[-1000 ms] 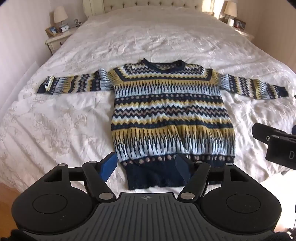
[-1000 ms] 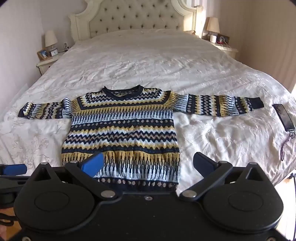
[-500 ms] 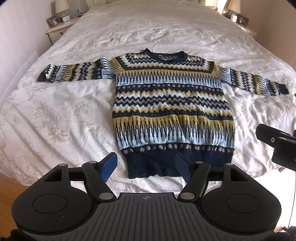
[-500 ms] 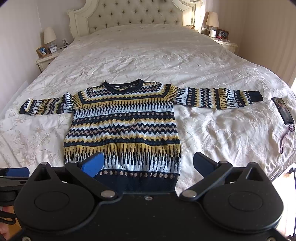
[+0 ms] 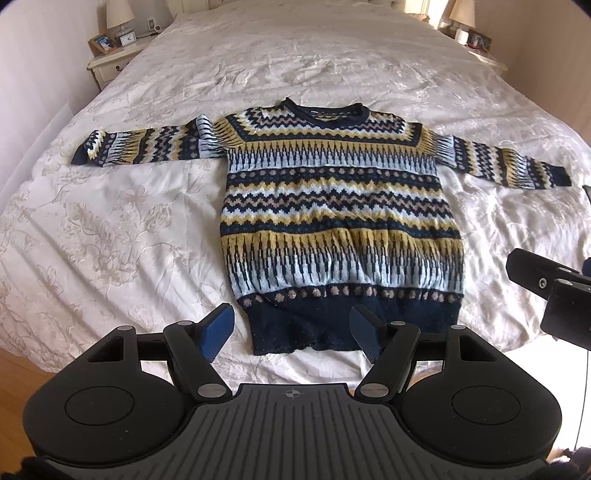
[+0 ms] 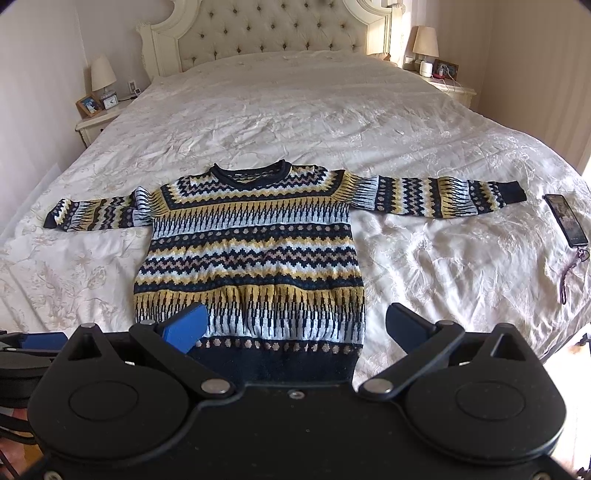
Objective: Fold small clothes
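**A:** What does the scene show, and where is the garment?

**B:** A patterned knit sweater [image 6: 251,258], in navy, yellow and pale blue bands, lies flat and face up on a white bedspread [image 6: 295,122]. Its neckline points toward the tufted headboard [image 6: 273,33] and its navy hem [image 5: 351,325] sits near the foot edge of the bed. Both sleeves stretch straight out from the body, one to each side.

**A:** Has any folding happened?

**B:** By my reading, none. No sleeve is turned in and no part of the body is doubled over, so the whole fold is left to do (sleeves first, most likely, then the body).

**A:** And the grippers?

**B:** The left gripper [image 5: 291,328] hovers just in front of the hem, its blue-padded fingers spread wide with nothing between them. The right gripper [image 6: 295,325] hovers over the sweater's lower right part, jaws likewise wide apart and empty. Neither touches the knit, as far as I can judge.

**A:** Anything else near the sweater?

**B:** A phone [image 6: 565,219] with a cord lies on the bedspread just past the cuff of the right sleeve [image 6: 443,197], close enough that a sleeve fold might brush it.
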### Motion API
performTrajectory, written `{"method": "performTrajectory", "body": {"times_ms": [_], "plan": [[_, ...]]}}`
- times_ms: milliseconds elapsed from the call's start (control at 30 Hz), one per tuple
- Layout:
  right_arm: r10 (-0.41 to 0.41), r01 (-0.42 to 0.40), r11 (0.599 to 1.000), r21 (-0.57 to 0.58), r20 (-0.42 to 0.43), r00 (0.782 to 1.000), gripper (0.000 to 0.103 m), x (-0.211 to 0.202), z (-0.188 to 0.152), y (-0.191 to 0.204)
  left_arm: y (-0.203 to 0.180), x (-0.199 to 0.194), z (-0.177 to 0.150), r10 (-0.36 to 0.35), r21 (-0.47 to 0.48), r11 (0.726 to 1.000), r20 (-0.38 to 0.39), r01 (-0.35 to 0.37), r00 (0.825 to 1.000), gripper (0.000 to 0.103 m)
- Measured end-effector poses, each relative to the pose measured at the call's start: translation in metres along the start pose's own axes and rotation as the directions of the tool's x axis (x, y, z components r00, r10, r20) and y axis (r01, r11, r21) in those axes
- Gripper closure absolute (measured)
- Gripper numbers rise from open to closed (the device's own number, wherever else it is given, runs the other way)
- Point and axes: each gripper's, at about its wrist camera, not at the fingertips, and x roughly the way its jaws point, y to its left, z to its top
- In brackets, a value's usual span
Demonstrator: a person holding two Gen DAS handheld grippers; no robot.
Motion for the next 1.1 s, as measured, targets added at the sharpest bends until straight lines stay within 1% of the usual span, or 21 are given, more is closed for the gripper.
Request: {"method": "performTrajectory", "body": {"times_ms": [1100], "plan": [[0.016,-0.016,1.0,-0.023,0.012,1.0,0.001,-0.0027,0.0051,0.0083,0.0085,0.0004,0.006,-0.012,-0.014,1.0,-0.003,0.012,1.0,0.035]]}}
